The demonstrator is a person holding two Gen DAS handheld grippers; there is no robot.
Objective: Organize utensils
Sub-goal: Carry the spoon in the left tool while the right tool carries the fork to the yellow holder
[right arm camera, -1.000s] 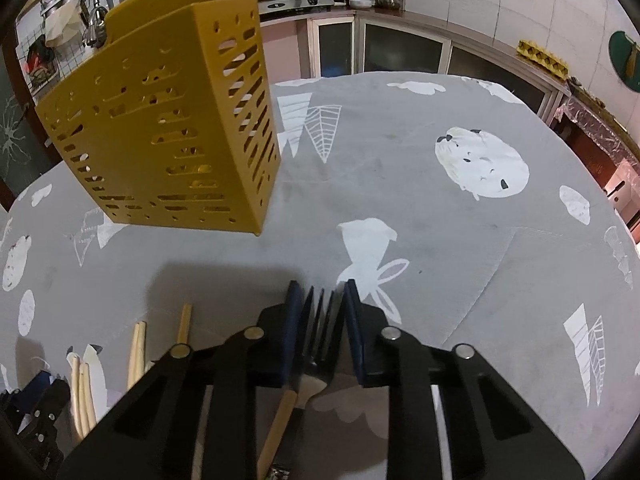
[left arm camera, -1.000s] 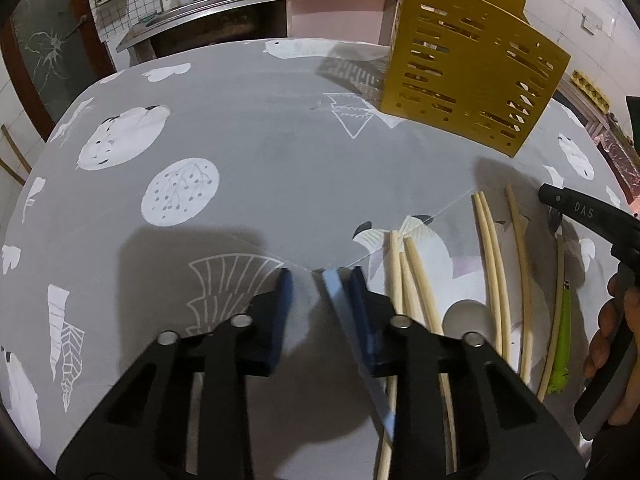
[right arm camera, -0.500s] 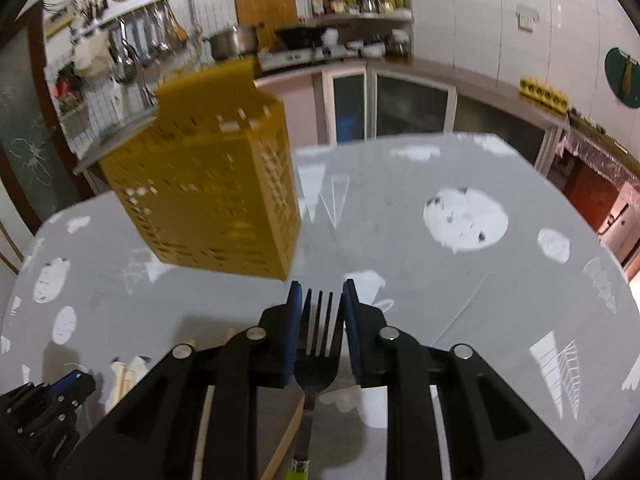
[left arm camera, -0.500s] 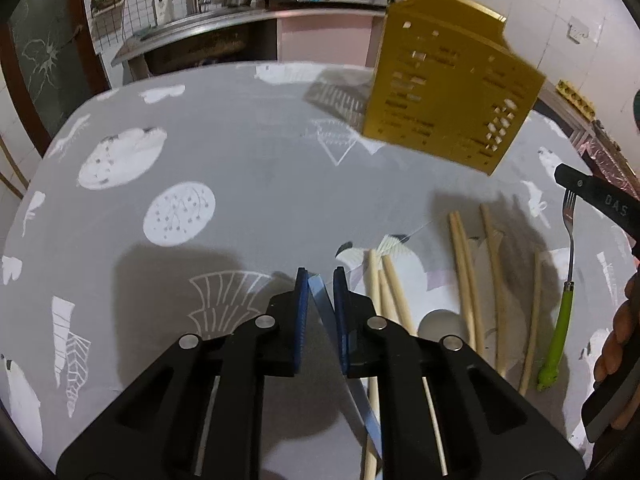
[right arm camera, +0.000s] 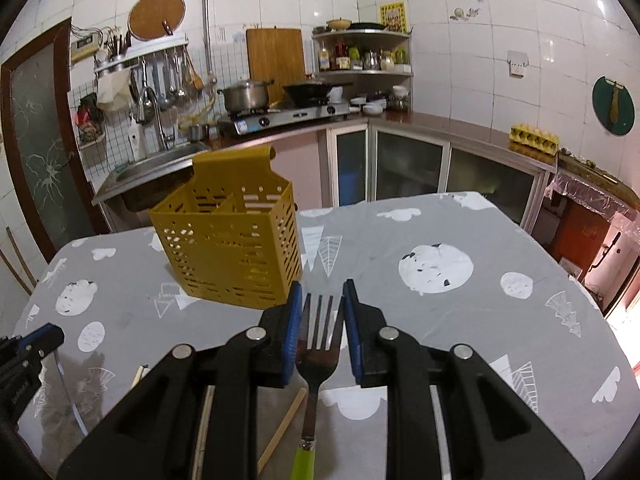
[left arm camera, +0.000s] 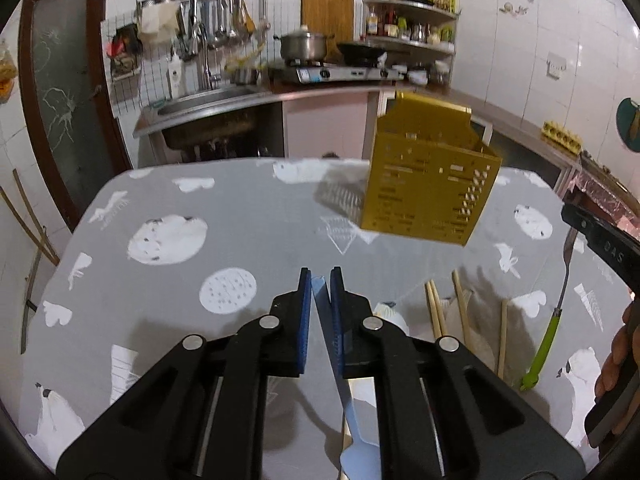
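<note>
My left gripper (left arm camera: 320, 280) is shut on a light blue flat utensil (left arm camera: 344, 392), held above the table; its handle hangs down below the fingers. My right gripper (right arm camera: 322, 300) is shut on a green-handled fork (right arm camera: 318, 344), tines forward, lifted off the table; the fork also shows in the left wrist view (left arm camera: 560, 304). The yellow perforated utensil holder (right arm camera: 232, 248) stands upright on the table ahead of both grippers, with dividers visible inside; it also shows in the left wrist view (left arm camera: 432, 184). Several wooden chopsticks (left arm camera: 460, 308) lie on the cloth to the right of my left gripper.
The table (right arm camera: 440, 320) has a grey cloth with white patterns. A chopstick (right arm camera: 284, 424) lies under my right gripper. A kitchen counter with sink (left arm camera: 208, 100), stove and pots runs behind the table. The other gripper shows at the left edge of the right wrist view (right arm camera: 28, 348).
Both grippers have risen from the table and tilted up. The left closed on the blue utensil and lifted it; the right lifted the fork. The holder now looks farther away.
</note>
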